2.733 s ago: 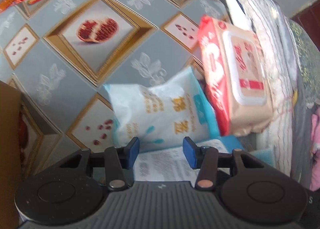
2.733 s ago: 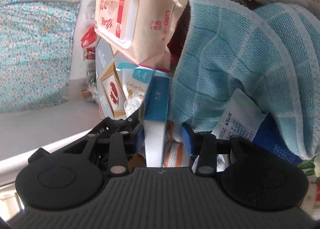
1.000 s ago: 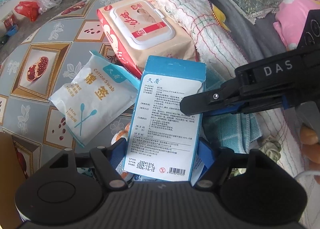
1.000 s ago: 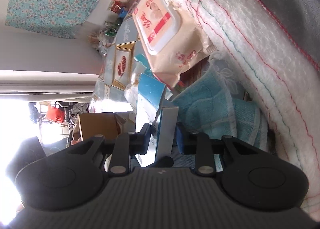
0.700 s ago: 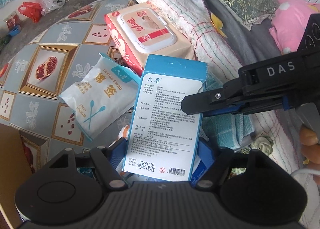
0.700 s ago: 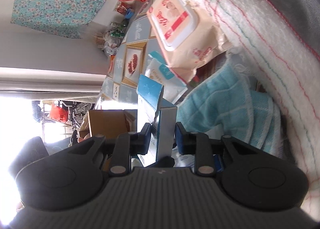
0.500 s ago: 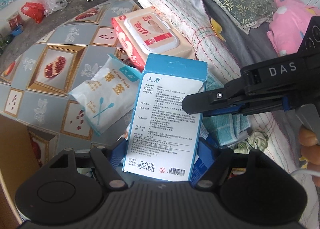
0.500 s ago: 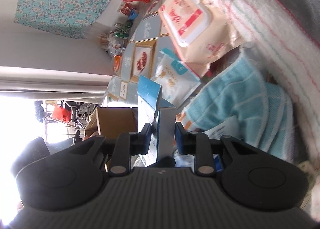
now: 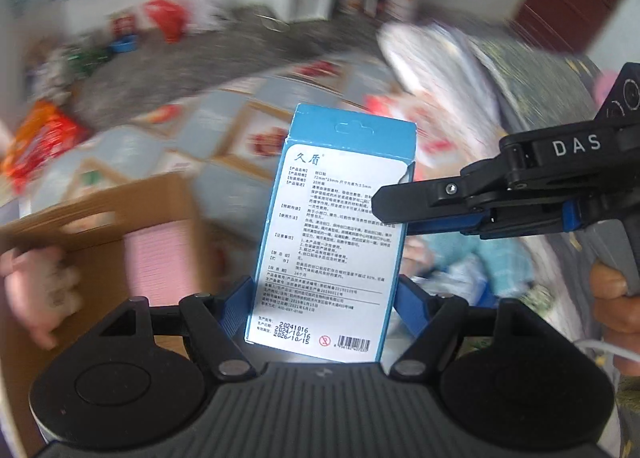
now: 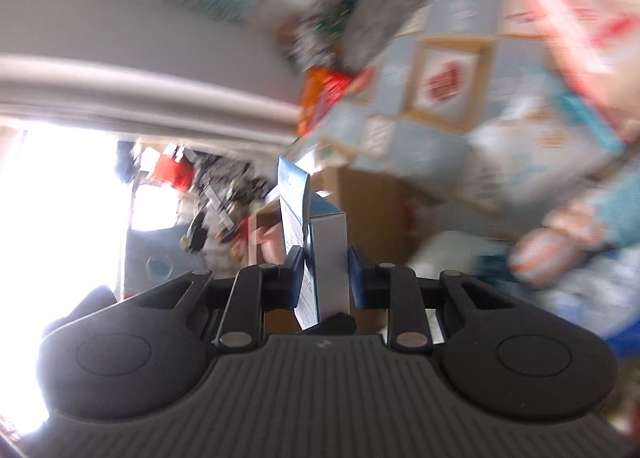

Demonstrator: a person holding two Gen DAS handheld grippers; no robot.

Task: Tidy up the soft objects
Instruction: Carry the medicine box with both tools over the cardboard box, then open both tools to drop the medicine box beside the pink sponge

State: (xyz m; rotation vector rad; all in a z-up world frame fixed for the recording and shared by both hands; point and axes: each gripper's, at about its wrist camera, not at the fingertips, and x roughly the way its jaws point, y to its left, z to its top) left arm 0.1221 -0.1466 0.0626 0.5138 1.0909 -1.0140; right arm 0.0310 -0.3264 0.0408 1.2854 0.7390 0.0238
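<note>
A: Where is the blue box [image 9: 336,234]?

B: Up in the air. The left tool [image 9: 324,300] pinches its wide sides. The right tool [image 10: 326,272] pinches its thin sides.

A: Is the tidying done?

B: No. The cardboard box [image 9: 100,214] holds something pink, but other soft things lie blurry on the tabletop [image 9: 224,118].

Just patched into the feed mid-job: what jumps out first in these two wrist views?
The blue-and-white box fills the middle of both views, lifted clear, held across its wide faces by the left gripper and pinched on its narrow sides by the right gripper, which reaches in from the right in the left wrist view. Behind it, blurred, an open cardboard box sits at lower left with something pink inside.
</note>
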